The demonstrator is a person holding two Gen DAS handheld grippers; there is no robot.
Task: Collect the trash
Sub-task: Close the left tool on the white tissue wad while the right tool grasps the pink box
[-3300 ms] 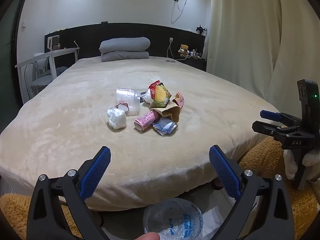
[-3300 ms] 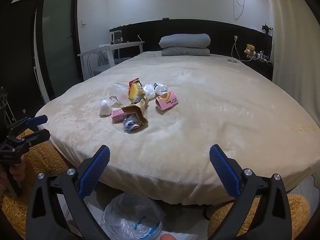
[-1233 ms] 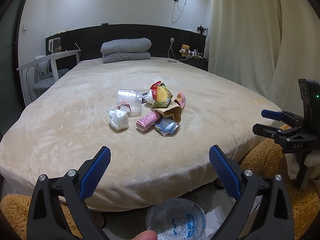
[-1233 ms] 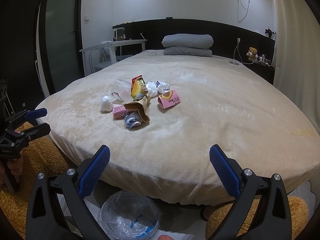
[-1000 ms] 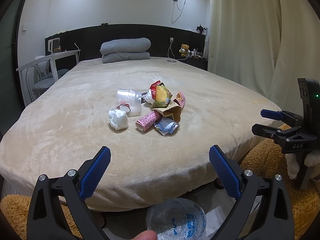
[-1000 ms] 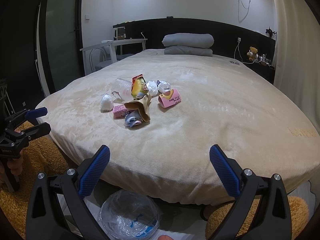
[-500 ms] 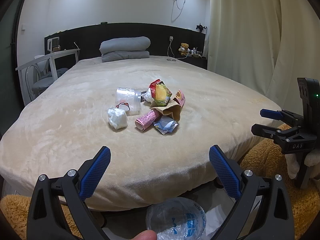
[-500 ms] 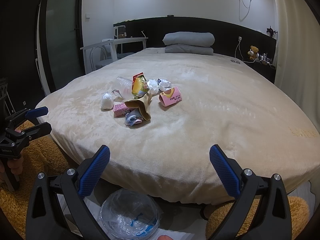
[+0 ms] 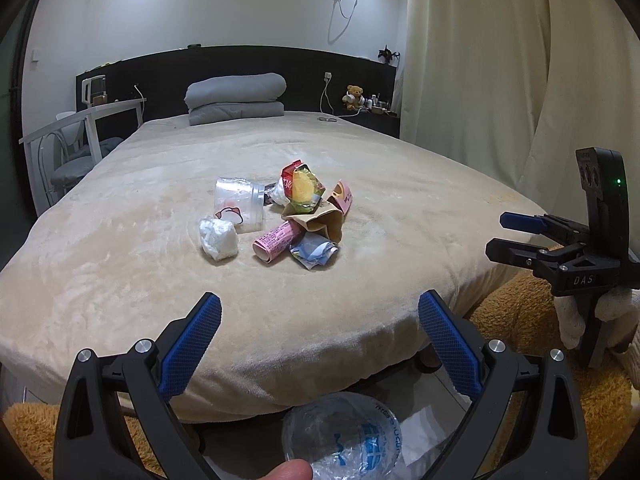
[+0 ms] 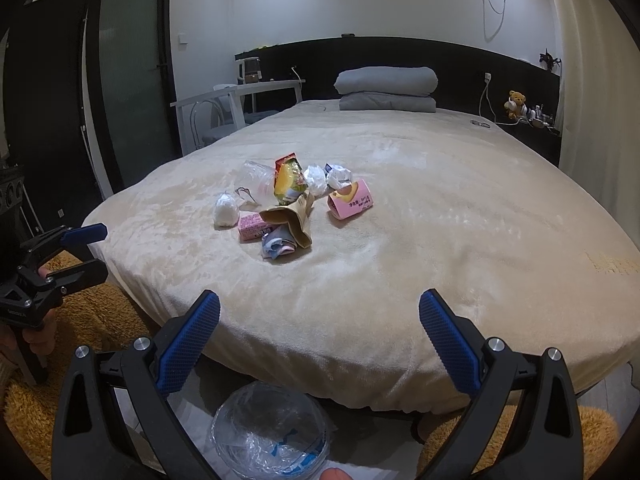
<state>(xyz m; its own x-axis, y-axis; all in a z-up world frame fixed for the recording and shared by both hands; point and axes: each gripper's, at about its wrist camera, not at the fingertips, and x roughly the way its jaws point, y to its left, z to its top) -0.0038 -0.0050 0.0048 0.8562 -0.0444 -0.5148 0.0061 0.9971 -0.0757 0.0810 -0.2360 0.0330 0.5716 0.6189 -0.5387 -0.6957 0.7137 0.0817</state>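
Observation:
A heap of trash lies mid-bed: a white tissue wad (image 9: 218, 238), a clear plastic cup (image 9: 239, 204), a pink carton (image 9: 277, 241), a brown paper bag (image 9: 320, 220), a yellow-red snack packet (image 9: 302, 190), a blue wrapper (image 9: 314, 251) and a pink box (image 10: 350, 204). My left gripper (image 9: 320, 330) is open at the bed's near edge, well short of the heap. My right gripper (image 10: 320, 330) is open too, also short of the heap. On the floor below stands a bin lined with a clear bag (image 9: 342, 432), also visible in the right wrist view (image 10: 272, 428).
The beige bed (image 9: 120, 272) fills the view, grey folded bedding (image 9: 236, 98) at its head. A white desk and chair (image 9: 76, 136) stand left, curtains (image 9: 500, 80) right. Orange shaggy rug (image 10: 92, 320) covers the floor beside the bed. A teddy bear (image 9: 354, 96) sits on the headboard shelf.
Both grippers have drifted only slightly toward the bed; the trash sits a little lower and nearer in view. Both stay open and empty.

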